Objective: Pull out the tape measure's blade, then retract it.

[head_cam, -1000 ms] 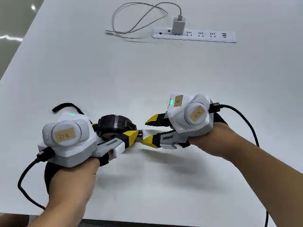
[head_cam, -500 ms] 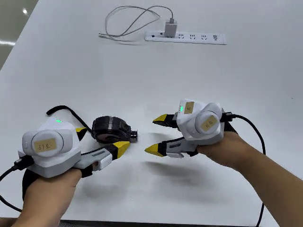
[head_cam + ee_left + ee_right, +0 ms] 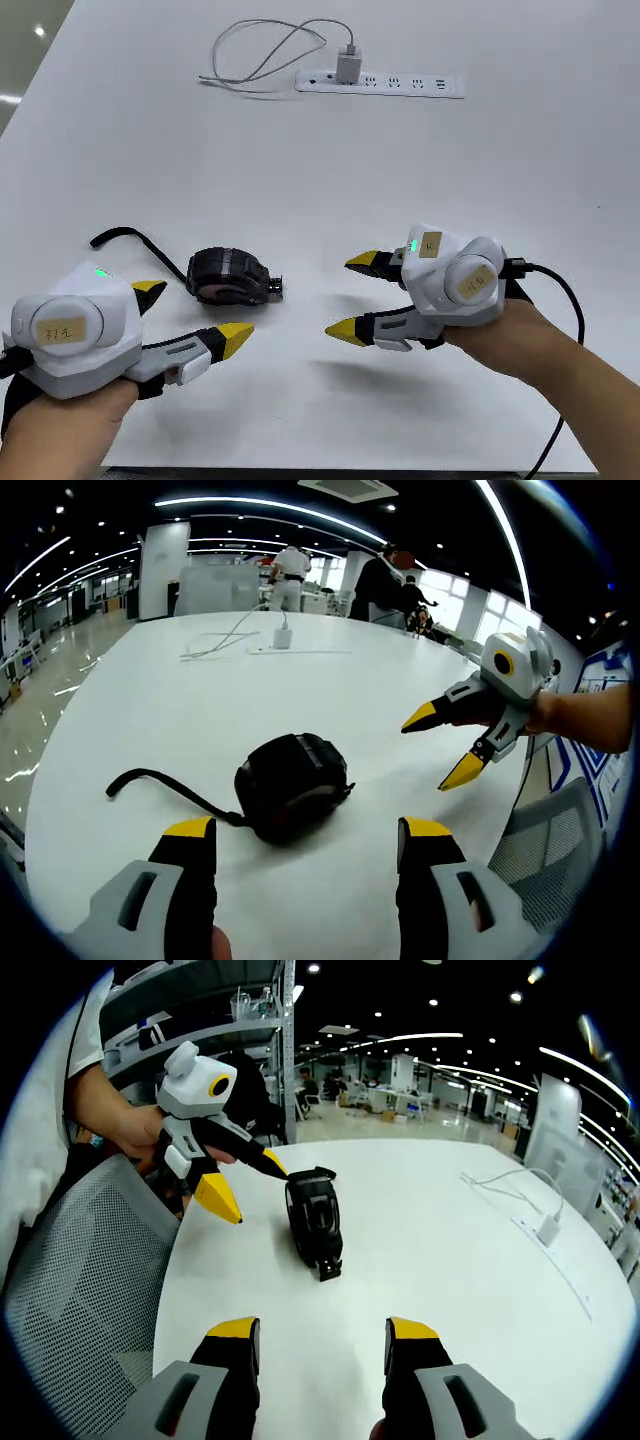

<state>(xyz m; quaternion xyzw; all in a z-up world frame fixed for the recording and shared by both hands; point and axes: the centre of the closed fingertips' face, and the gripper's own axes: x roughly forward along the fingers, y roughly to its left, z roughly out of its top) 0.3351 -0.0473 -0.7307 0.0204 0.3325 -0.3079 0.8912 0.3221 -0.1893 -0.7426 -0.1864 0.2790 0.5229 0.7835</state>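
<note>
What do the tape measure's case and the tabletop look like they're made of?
The tape measure case looks like black matte plastic, maybe rubber-coated: dull surface, moulded ridges, no glints. The tabletop looks like smooth white laminate or painted board: even colour, no grain, soft shadows.

The left gripper (image 3: pixel 192 312) was held low on the left, its jaws spread wide and pointing right. The right gripper (image 3: pixel 350 296) faced it from the right with its jaws also apart and holding nothing. The right hand (image 3: pixel 497 338) was wrapped behind it, and the forearm (image 3: pixel 590 410) ran off at the lower right.
</note>
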